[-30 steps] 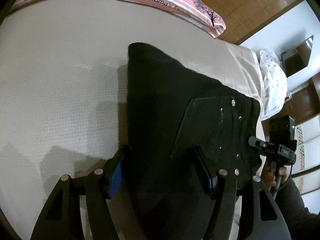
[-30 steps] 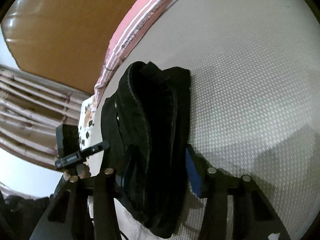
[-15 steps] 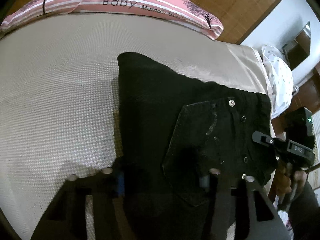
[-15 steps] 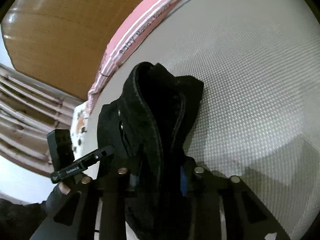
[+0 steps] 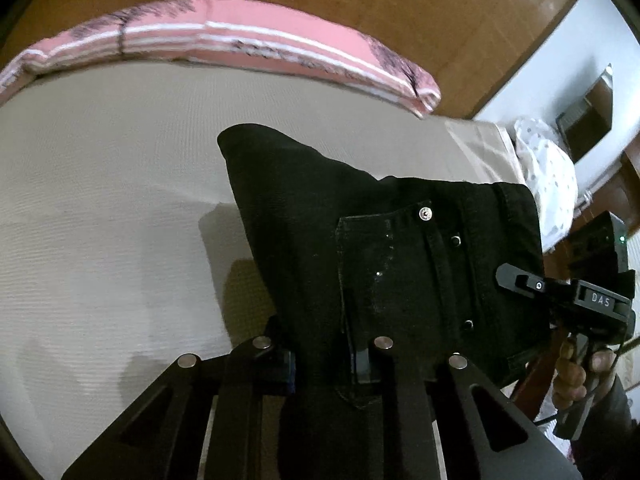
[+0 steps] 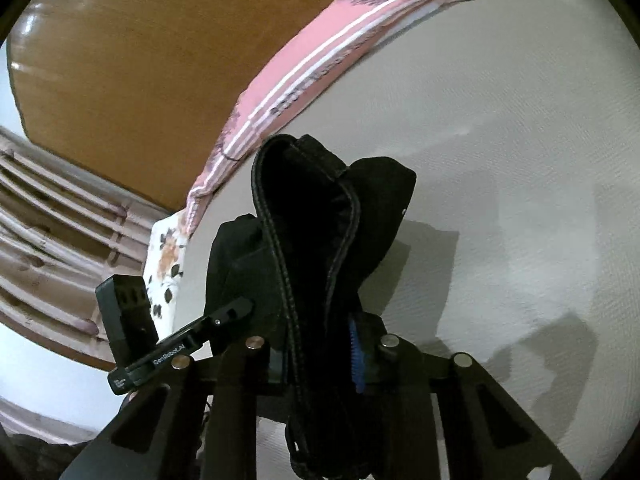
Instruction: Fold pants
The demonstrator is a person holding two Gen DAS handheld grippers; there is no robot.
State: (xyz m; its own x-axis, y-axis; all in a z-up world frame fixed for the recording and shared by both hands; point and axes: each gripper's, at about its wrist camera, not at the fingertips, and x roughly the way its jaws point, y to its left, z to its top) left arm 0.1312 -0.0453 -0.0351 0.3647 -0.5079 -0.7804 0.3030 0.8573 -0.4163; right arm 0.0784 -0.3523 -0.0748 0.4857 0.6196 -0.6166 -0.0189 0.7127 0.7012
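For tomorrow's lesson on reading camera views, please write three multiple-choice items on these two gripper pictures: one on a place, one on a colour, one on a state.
1. Where does the pink striped pillow lie?
A. at the far edge of the bed, against the wooden headboard
B. on top of the pants
C. on the floor

2. What colour are the pants?
A. blue
B. black
C. beige

3. How is the left gripper?
A. open above the bed
B. shut on nothing
C. shut on the pants

Answers:
1 A, it runs along the beige bedcover next to the wooden headboard.
2 B, the cloth is black in both views.
3 C, its jaws pinch the black cloth; the right gripper does likewise.
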